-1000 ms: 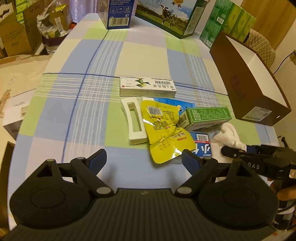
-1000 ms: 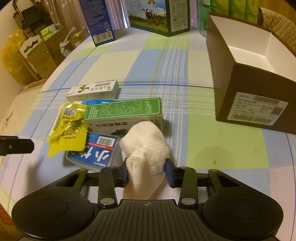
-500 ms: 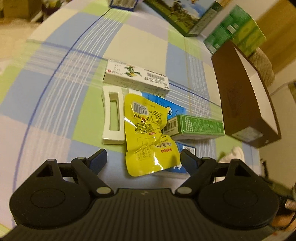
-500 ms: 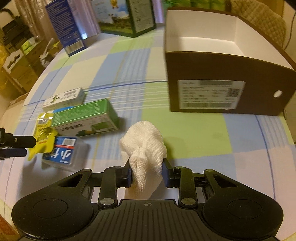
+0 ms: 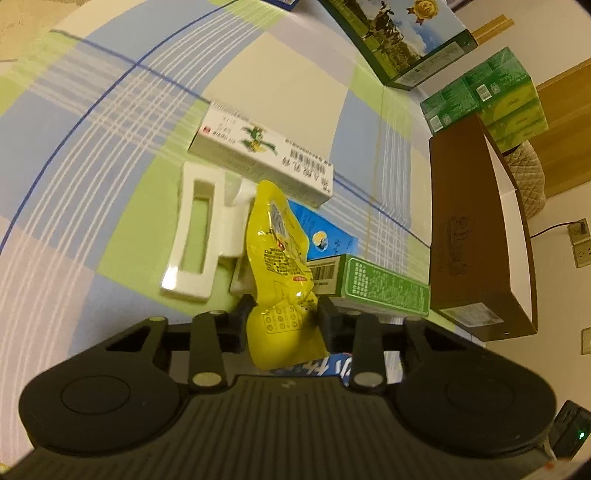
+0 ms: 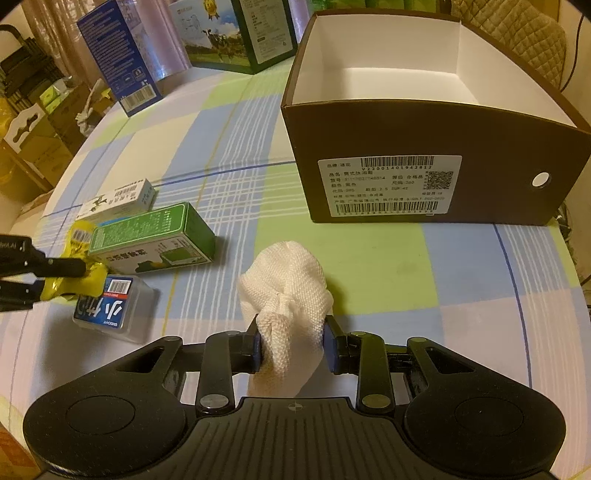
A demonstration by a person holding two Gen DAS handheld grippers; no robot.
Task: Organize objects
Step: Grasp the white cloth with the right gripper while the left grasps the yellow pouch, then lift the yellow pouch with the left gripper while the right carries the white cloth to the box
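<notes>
My right gripper is clamped on a white knitted cloth bundle, held above the checked tablecloth just in front of the open brown cardboard box. Left gripper pinches a crinkly yellow foil packet beside the green carton.

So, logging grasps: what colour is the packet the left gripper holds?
Yellow packet, clearest in the left wrist view.

Warm dim light; checked tablecloth; quilted chair; cream wall with sockets.
</notes>
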